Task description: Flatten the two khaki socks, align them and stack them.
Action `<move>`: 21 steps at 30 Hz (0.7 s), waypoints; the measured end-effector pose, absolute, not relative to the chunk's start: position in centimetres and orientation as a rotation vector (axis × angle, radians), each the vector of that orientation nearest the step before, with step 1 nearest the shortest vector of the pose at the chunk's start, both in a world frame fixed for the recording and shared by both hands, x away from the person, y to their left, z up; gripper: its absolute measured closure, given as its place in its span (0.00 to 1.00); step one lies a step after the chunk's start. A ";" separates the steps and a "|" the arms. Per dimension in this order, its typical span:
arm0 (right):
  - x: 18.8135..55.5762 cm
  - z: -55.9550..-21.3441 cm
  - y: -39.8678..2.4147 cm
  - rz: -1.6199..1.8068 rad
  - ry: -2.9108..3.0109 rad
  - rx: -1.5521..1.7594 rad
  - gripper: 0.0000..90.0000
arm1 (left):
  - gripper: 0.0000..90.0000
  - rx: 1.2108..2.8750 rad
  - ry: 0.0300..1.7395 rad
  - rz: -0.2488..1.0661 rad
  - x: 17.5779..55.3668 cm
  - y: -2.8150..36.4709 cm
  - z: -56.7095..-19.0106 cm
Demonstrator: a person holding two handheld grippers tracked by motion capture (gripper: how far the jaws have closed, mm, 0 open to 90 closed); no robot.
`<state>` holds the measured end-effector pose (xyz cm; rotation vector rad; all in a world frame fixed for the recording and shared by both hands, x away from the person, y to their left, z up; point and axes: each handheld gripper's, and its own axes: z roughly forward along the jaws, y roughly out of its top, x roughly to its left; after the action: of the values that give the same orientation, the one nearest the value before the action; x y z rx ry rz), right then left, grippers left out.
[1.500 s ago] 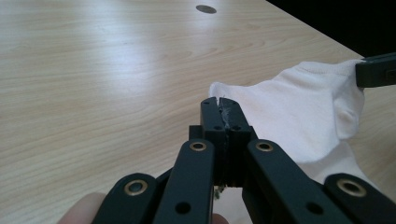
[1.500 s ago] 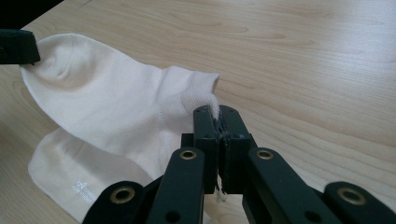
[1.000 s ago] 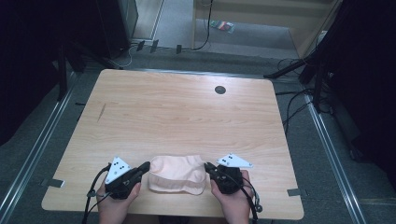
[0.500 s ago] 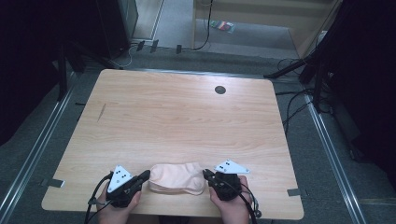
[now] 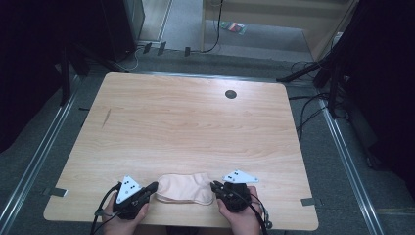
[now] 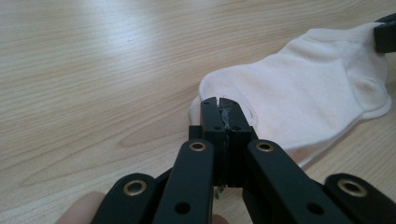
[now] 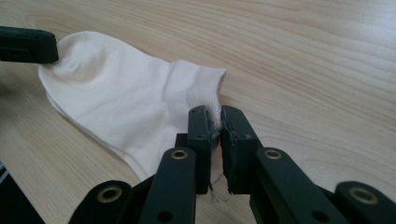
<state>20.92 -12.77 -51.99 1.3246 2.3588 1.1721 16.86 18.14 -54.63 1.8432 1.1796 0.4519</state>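
A cream ankle sock (image 5: pixel 183 188) lies flat near the front edge of the wooden table (image 5: pixel 195 127), stretched between my two grippers. My left gripper (image 5: pixel 154 186) is shut on one end of the sock (image 6: pixel 303 102), its jaws (image 6: pixel 218 100) pressed together on the fabric. At the other end, my right gripper (image 5: pixel 214 185) has the cuff of the sock (image 7: pixel 121 98) between its jaws (image 7: pixel 214 112). Those jaws have just been opening, and a narrow gap shows between them. A hand holds each gripper at the table's edge.
A dark round hole (image 5: pixel 230 94) sits at the back right of the tabletop and a short dark mark (image 5: pixel 106 117) at the left. Black stands and cables (image 5: pixel 313 98) crowd the floor to the right. Metal rails (image 5: pixel 34 161) run along both sides.
The sock has gone from a taller, bunched shape to a flat, stretched one. Both grippers have come slightly nearer the front edge. A small gap has appeared between the right jaws.
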 end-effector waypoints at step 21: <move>20.3 -51.5 -12.6 1.229 2.351 1.292 0.97 | 1.00 1.832 1.163 0.501 15.8 18.4 -53.8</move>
<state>20.32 -12.61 -51.46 1.2916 2.3515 1.2292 15.77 18.45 -53.76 1.8321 1.1631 0.5010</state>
